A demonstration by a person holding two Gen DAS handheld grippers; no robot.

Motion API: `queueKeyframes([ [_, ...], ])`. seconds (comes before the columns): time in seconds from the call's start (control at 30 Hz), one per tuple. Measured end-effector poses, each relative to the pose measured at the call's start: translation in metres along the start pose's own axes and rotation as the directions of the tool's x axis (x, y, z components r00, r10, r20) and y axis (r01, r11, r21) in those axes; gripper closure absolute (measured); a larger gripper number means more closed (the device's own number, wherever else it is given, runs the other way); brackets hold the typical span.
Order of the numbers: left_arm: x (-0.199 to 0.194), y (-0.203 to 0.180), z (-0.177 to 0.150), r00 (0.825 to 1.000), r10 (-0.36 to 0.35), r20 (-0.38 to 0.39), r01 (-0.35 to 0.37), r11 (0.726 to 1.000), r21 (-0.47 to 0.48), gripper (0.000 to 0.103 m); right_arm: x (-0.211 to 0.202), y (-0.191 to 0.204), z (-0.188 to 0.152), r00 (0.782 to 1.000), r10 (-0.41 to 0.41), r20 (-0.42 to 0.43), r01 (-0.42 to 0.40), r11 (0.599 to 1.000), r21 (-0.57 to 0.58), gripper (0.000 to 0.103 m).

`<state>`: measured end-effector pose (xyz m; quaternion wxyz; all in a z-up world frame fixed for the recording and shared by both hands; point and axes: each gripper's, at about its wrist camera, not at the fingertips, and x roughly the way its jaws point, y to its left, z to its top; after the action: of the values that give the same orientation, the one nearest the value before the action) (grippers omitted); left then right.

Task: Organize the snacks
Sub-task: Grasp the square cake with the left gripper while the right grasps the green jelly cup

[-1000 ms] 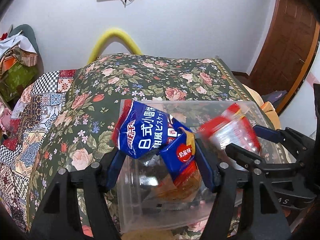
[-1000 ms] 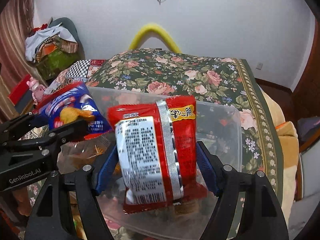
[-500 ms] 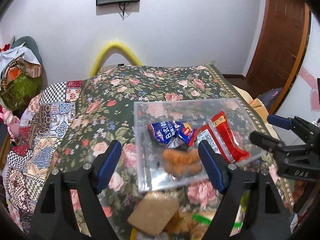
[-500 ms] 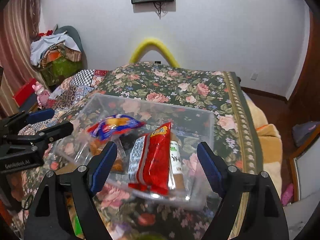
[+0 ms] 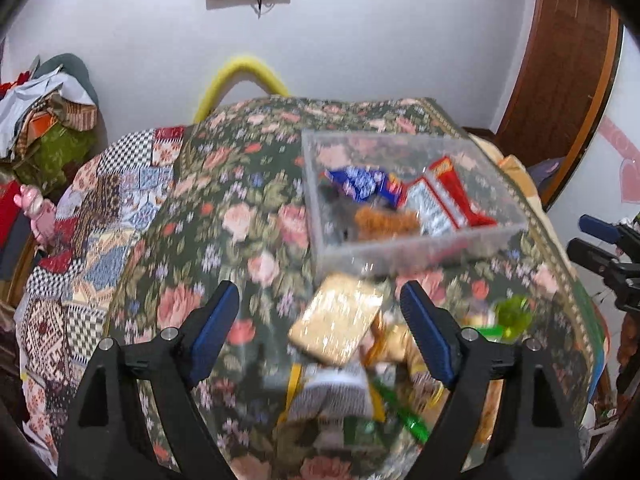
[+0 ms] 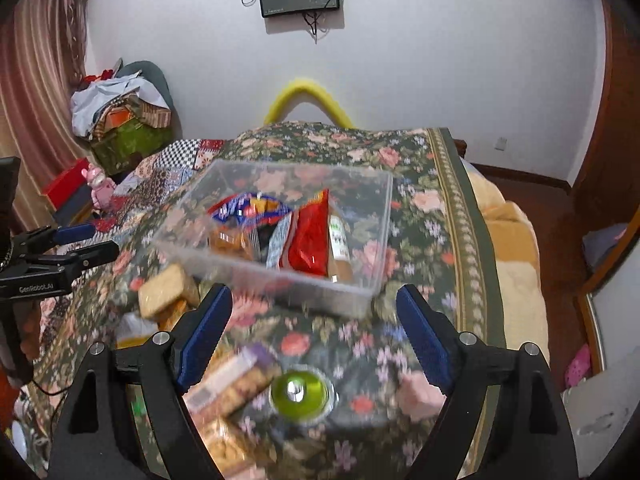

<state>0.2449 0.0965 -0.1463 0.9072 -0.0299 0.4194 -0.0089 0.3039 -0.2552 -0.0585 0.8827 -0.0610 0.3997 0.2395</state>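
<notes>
Both grippers have pulled back, empty; crinkly packets (image 5: 448,196) fill clear bin (image 5: 420,246).

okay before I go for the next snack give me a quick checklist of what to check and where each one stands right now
1. Left gripper open and empty: ok.
2. Right gripper open and empty: ok.
3. Blue packet and red packet lying inside the clear bin: ok.
4. Loose snacks left outside the bin, such as the tan packet: ok, several.
5. Green cup upright near the right gripper: cannot tell, blurred.
6. Sharp enough view to aim a grasp: not ok, foreground blurred.
</notes>
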Motion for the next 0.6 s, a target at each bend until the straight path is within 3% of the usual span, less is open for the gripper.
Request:
queueKeyframes([
  [0.27, 0.029, 0.01, -0.043, 0.994, -0.036, -0.104, 0.027, 0.996, -0.083, 0.02, 0.008, -0.006, -0.041, 0.996, 0.035, -0.086, -0.029, 0.997, 0.076, 0.021],
  [0.47, 0.047, 0.01, -0.05, 0.99, -0.04, -0.138, 0.03, 0.997, -0.073, 0.02, 0.024, -0.003, -0.062, 0.99, 0.027, -0.136, -0.017, 0.997, 0.078, 0.021],
  [0.53, 0.055, 0.009, -0.048, 0.989, -0.034, -0.145, 0.026, 0.998, -0.058, 0.02, 0.029, -0.003, -0.066, 0.989, 0.033, -0.143, -0.022, 0.997, 0.076, 0.023],
  [0.6, 0.063, 0.008, -0.045, 0.988, -0.029, -0.152, 0.022, 0.998, -0.05, 0.02, 0.032, -0.001, -0.069, 0.988, 0.035, -0.149, -0.025, 0.997, 0.07, 0.033],
])
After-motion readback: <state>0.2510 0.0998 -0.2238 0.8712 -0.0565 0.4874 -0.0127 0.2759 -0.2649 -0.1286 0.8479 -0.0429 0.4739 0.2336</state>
